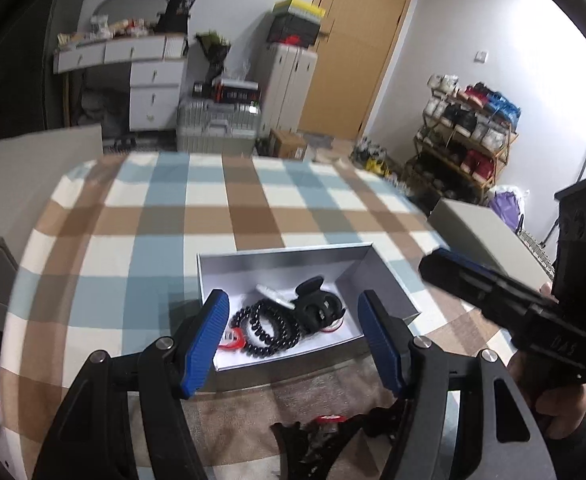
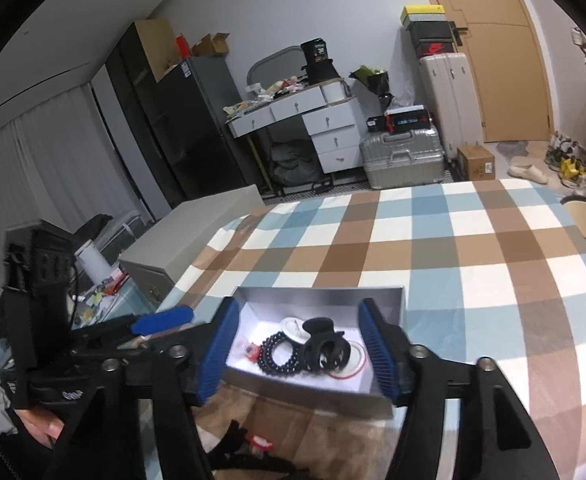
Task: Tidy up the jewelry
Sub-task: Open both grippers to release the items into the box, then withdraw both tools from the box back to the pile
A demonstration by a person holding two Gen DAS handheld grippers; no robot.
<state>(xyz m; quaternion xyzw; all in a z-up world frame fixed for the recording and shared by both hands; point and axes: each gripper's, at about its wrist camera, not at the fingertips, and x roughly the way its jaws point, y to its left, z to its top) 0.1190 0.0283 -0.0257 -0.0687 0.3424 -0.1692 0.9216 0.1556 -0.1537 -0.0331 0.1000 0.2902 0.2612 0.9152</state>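
Observation:
An open silver box (image 1: 285, 258) (image 2: 317, 294) sits on the checked tablecloth. Inside lie black spiral hair ties (image 1: 267, 326) (image 2: 283, 354), a black claw clip (image 1: 317, 306) (image 2: 325, 346), a white item (image 1: 271, 294) (image 2: 293, 326) and red-and-white rings (image 1: 233, 340) (image 2: 351, 362). My left gripper (image 1: 295, 340) is open and empty, hovering just in front of the box. My right gripper (image 2: 299, 346) is open and empty, above the box's near side. More dark and red pieces (image 1: 325, 432) (image 2: 253, 444) lie on the cloth below both grippers.
The table with the checked cloth (image 1: 197, 200) (image 2: 453, 248) stretches beyond the box. The right gripper (image 1: 505, 304) shows at the right of the left view; the left one (image 2: 105, 336) at the left of the right view. Grey boxes (image 1: 489, 232) (image 2: 197, 232) flank the table.

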